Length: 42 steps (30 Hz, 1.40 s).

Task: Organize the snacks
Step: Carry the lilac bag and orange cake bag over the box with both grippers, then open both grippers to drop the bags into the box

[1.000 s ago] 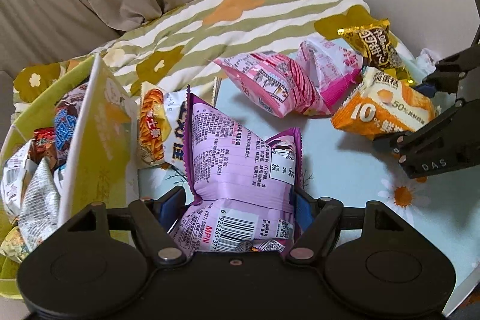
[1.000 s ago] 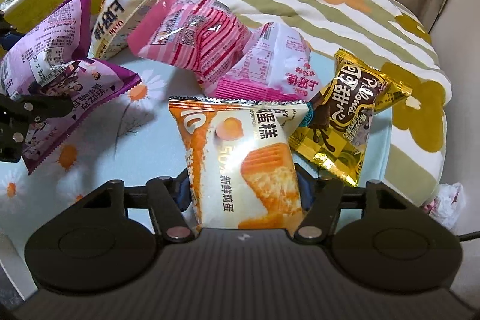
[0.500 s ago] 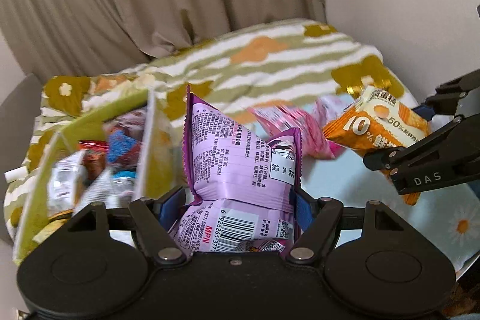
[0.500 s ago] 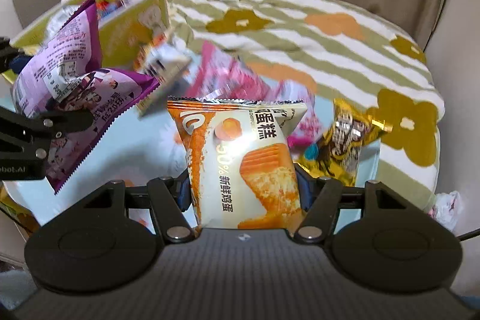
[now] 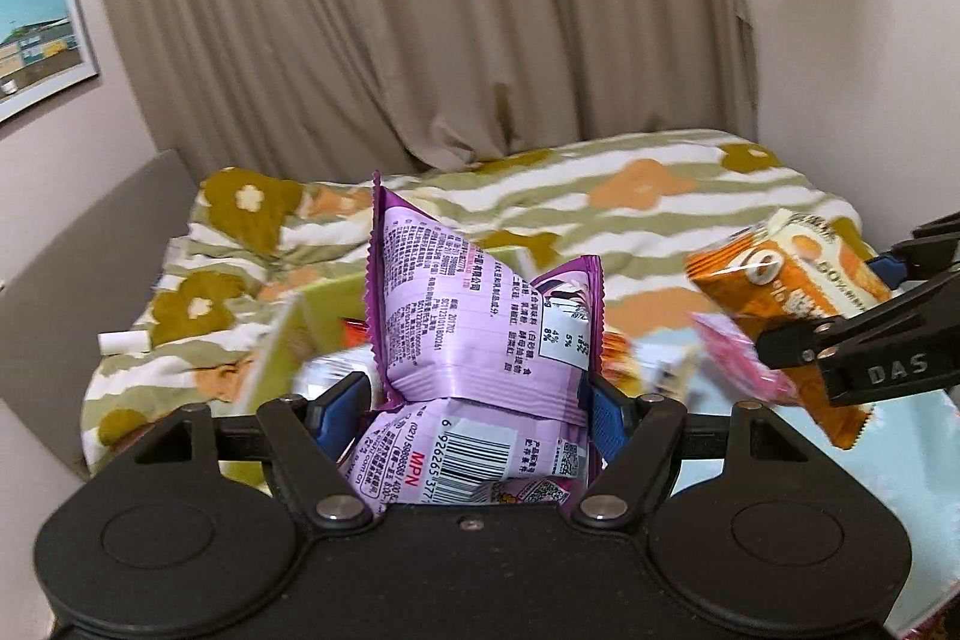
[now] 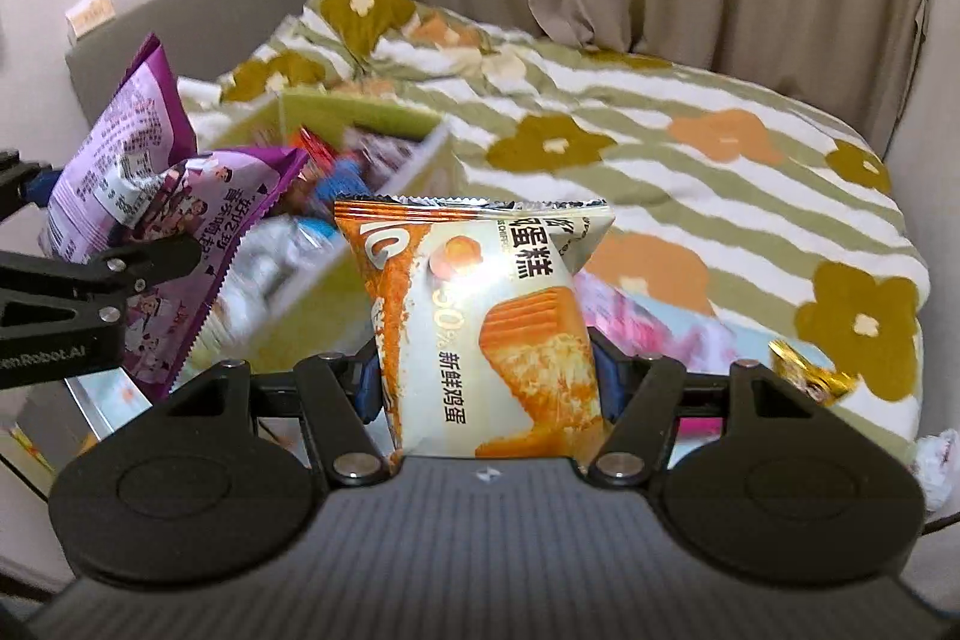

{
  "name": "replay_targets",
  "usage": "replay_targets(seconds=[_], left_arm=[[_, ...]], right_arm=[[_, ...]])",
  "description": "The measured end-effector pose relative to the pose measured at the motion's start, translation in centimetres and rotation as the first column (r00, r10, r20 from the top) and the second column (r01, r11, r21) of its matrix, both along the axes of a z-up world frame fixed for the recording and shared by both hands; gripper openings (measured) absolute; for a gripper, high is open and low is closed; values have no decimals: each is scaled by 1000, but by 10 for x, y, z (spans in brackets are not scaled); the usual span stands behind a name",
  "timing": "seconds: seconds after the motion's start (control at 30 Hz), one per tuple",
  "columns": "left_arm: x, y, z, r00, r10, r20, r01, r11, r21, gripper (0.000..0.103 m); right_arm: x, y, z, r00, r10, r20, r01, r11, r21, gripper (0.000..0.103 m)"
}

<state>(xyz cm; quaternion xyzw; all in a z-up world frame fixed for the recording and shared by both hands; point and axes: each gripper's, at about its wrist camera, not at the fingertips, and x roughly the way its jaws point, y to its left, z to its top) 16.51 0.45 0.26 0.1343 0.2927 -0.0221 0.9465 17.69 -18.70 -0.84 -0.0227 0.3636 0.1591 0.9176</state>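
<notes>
My left gripper (image 5: 477, 400) is shut on a purple snack bag (image 5: 480, 316), which stands upright between the blue pads, barcode side toward the camera. The right wrist view shows that bag (image 6: 138, 196) in the air at the left, beside the yellow-green snack box (image 6: 360, 112). My right gripper (image 6: 486, 388) is shut on an orange-and-white egg cake pack (image 6: 498, 316), also clear of the table. From the left wrist that pack (image 5: 774, 280) and the right gripper's fingers (image 5: 858, 340) hang at the right. The box (image 5: 282, 340) lies low behind the purple bag, with several snacks inside.
Blurred pink packs (image 6: 654, 322) and a gold pack (image 6: 804, 370) lie on the light blue daisy-print table (image 5: 900, 460). A striped flowered bedspread (image 6: 660, 160) spreads behind, with a beige curtain (image 5: 420, 10) beyond. A crumpled tissue (image 6: 936, 460) sits at the far right.
Both grippers have risen with their packs, lifting them off the table. The views have tilted up to show more curtain, and the snack box now lies closer under the packs.
</notes>
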Motion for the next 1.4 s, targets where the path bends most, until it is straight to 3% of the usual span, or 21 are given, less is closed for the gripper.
replay_targets(seconds=[0.23, 0.47, 0.57, 0.63, 0.93, 1.23, 1.4], left_arm=[[29, 67, 7, 1000, 22, -20, -22, 1000, -19, 78], [52, 127, -8, 996, -30, -88, 21, 995, -95, 79], [59, 146, -21, 991, -67, -113, 50, 987, -152, 87], [64, 155, -32, 986, -93, -135, 69, 983, -172, 100], [58, 177, -43, 977, -138, -165, 105, 975, -194, 103], [66, 191, -20, 989, -99, -114, 70, 969, -235, 103], [78, 190, -15, 992, -69, -106, 46, 977, -208, 103]], right_arm=[[23, 66, 19, 999, -38, 13, 38, 999, 37, 79], [46, 127, 21, 997, -83, -4, 83, 995, 56, 79], [54, 147, 15, 993, -118, -24, 120, 991, 63, 79], [58, 158, 10, 988, -148, -41, 151, 986, 71, 79], [69, 177, -2, 965, -239, -108, 247, 967, 70, 79], [93, 178, 1, 963, -242, -122, 253, 964, 85, 80], [115, 182, 1, 966, -219, -136, 234, 967, 104, 81]])
